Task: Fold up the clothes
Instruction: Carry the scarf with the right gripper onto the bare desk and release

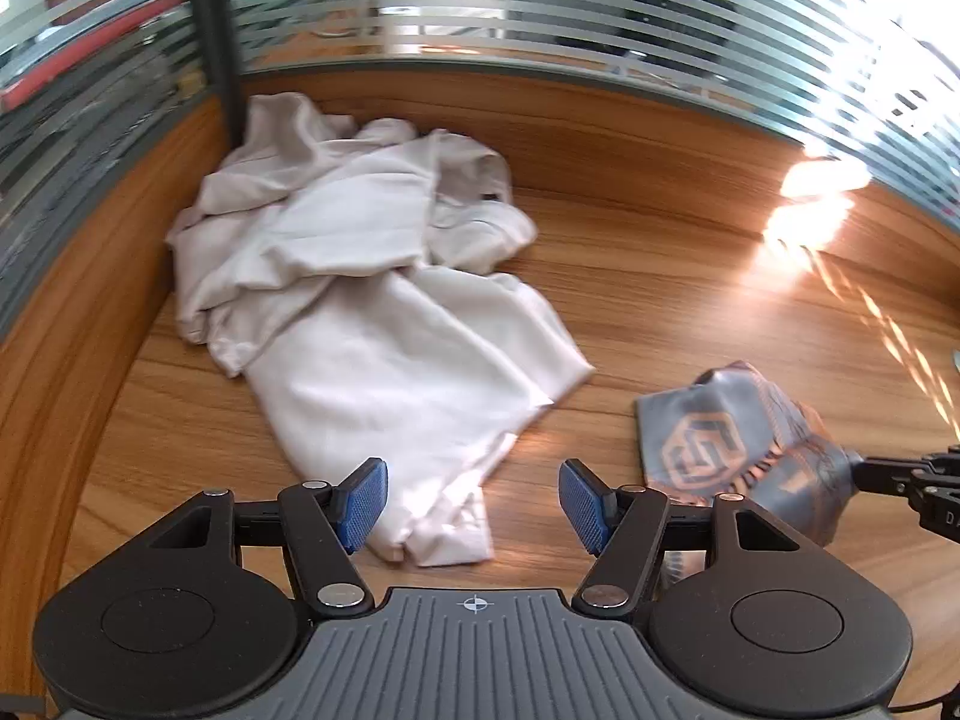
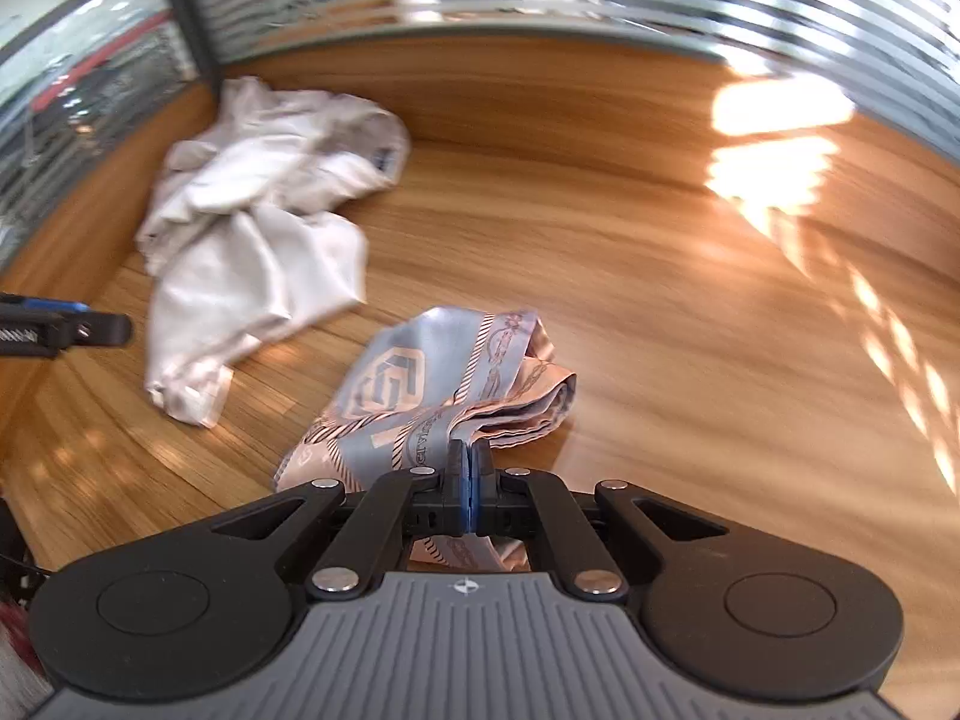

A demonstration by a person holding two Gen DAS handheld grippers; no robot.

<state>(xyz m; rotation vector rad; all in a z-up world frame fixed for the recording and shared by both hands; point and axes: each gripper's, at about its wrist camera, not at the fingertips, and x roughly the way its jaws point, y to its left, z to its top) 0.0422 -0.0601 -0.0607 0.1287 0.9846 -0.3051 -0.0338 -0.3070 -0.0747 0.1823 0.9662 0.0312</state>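
Note:
A crumpled white garment [image 1: 372, 276] lies on the wooden table [image 1: 660, 276], bunched toward the back left corner, with one end trailing to the front. My left gripper [image 1: 474, 498] hangs open over that near end, and its blue pads [image 1: 360, 504] stand clear of the cloth. A folded grey and pink patterned cloth [image 2: 432, 384] lies to the right of the white garment [image 2: 252, 240]. My right gripper [image 2: 470, 462] is shut on the patterned cloth's near edge. In the left wrist view the right gripper [image 1: 900, 474] enters from the right edge, gripping the patterned cloth [image 1: 720, 438].
A raised wooden rim [image 1: 540, 114] and a striped glass partition [image 1: 540, 12] close off the back and left of the table. A dark post [image 1: 216, 30] stands in the back left corner. Bright sun patches [image 2: 774, 138] lie on the table's right side.

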